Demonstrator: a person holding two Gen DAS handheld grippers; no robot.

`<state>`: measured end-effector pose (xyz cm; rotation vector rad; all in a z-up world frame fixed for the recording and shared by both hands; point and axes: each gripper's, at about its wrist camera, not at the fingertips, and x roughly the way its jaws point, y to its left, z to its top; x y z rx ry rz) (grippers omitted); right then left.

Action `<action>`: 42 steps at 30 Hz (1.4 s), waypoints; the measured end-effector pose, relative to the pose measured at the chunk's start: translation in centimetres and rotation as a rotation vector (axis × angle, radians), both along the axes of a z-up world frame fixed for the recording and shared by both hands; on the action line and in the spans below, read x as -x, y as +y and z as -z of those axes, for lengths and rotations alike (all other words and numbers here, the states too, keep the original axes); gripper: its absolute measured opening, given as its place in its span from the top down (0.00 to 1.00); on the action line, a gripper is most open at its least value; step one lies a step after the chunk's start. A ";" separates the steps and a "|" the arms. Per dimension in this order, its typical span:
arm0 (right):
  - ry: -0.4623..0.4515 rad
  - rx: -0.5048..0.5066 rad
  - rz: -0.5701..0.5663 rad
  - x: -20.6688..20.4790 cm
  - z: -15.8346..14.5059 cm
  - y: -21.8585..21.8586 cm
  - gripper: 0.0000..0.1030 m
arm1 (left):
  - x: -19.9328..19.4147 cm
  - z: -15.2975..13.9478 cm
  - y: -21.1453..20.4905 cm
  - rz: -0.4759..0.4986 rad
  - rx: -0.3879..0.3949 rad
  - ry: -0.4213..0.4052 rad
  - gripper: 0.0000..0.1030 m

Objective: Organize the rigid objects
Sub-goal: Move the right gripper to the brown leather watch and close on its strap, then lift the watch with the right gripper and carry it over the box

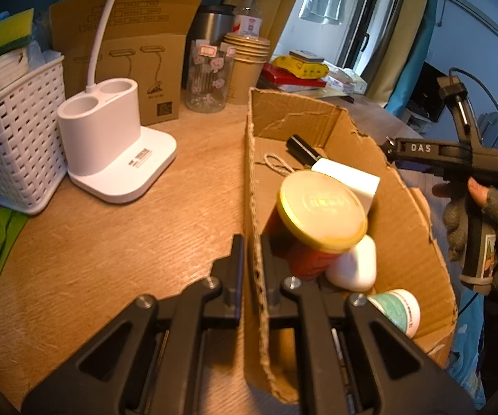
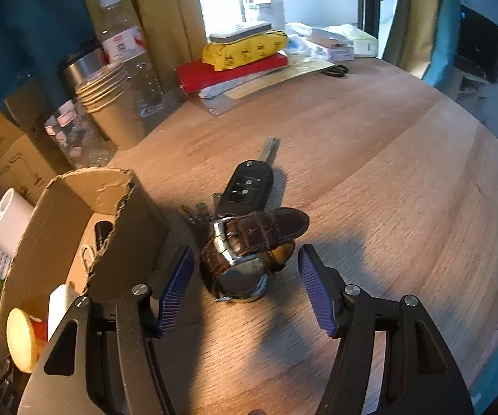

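Right wrist view shows the wooden table first, then the torn cardboard box on the left, which the left gripper is clamped onto by its wall to steady it. The right gripper has its jaws apart, straddling the watch without touching it. I'd come straight down and squeeze the case rather than the strap (leather will flop), keeping clear of the car key touching it behind.

Probably a home room, curtains, cluttered wooden desk, desk lamp
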<state>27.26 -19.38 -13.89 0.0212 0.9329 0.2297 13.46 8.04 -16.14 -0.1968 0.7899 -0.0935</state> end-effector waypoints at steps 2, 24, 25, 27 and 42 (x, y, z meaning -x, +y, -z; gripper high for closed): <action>0.001 -0.004 -0.006 0.1 0.0 -0.3 0.36 | 0.0 0.0 0.0 0.000 0.000 0.000 0.92; -0.051 0.109 -0.072 1.6 0.9 -1.3 0.36 | 0.0 0.0 0.0 0.000 0.001 0.000 0.92; -0.051 0.117 -0.076 1.4 1.1 -1.1 0.36 | 0.0 0.0 0.1 0.000 0.001 0.001 0.92; -0.048 0.126 -0.077 0.9 1.7 -0.7 0.36 | 0.0 0.0 0.0 0.000 0.002 0.002 0.92; -0.047 0.132 -0.080 0.4 2.7 -0.6 0.55 | -0.1 0.1 0.1 0.000 0.009 0.007 0.92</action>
